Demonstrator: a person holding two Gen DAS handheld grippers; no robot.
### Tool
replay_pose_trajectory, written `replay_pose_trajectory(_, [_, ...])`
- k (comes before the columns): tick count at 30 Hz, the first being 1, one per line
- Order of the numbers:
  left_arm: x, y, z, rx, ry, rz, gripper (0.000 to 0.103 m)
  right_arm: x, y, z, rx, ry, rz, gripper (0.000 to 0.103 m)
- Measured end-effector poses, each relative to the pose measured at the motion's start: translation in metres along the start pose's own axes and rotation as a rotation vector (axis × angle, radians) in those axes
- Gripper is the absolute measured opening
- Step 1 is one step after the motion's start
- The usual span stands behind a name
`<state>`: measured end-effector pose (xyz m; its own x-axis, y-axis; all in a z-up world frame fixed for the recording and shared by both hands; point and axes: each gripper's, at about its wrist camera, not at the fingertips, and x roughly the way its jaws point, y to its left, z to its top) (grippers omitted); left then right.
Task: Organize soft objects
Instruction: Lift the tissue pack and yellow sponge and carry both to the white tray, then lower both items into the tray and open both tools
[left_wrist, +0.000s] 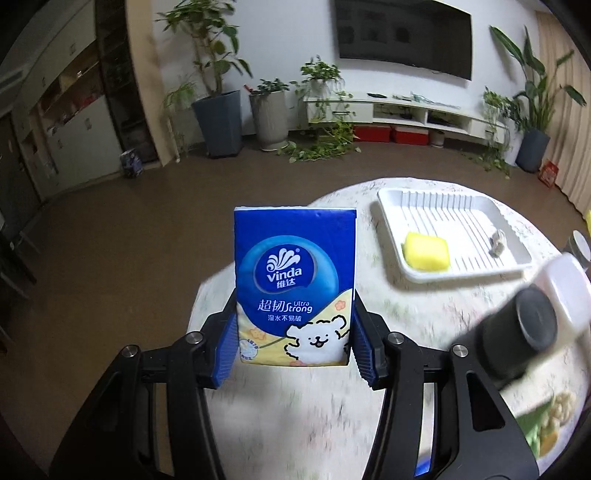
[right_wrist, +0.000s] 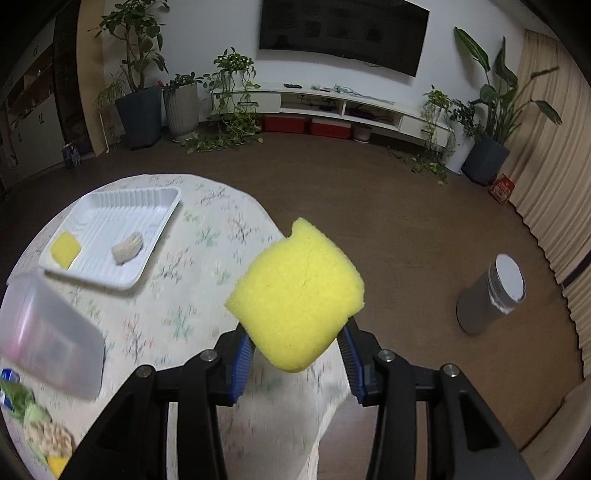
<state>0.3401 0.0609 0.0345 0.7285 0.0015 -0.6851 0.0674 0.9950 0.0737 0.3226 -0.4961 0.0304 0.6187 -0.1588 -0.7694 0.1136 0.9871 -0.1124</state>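
My left gripper (left_wrist: 295, 343) is shut on a blue Vinda tissue pack (left_wrist: 294, 284), held upright above the table's left edge. My right gripper (right_wrist: 295, 349) is shut on a yellow sponge (right_wrist: 297, 295), held above the table's right edge. A white ribbed tray (left_wrist: 443, 210) lies on the round table; it also shows in the right wrist view (right_wrist: 122, 218). In the tray lie another yellow sponge (left_wrist: 426, 251) (right_wrist: 65, 249) and a small whitish soft lump (left_wrist: 496, 242) (right_wrist: 127, 246).
The table has a floral cloth (right_wrist: 207, 236). The other gripper's camera body (left_wrist: 517, 328) and a translucent housing (right_wrist: 48, 332) sit close by. Green and yellow items (right_wrist: 44, 432) lie at the near edge. A grey bin (right_wrist: 491, 295) stands on the floor at right.
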Motion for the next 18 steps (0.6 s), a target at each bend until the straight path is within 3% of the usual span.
replay_pose_trajectory(8, [0.070, -0.055, 0.066, 0.170, 0.040, -0.123, 0.050, 0.065, 0.051, 0.085, -0.152, 0.020, 0.077, 0.046])
replay_pose_trajectory(13, [0.110, -0.096, 0.093, 0.298, 0.067, -0.198, 0.050, 0.099, 0.096, 0.118, -0.259, 0.034, 0.159, 0.046])
replay_pose_trajectory(18, [0.142, -0.135, 0.106, 0.412, 0.109, -0.256, 0.050, 0.122, 0.145, 0.130, -0.392, 0.044, 0.252, 0.046])
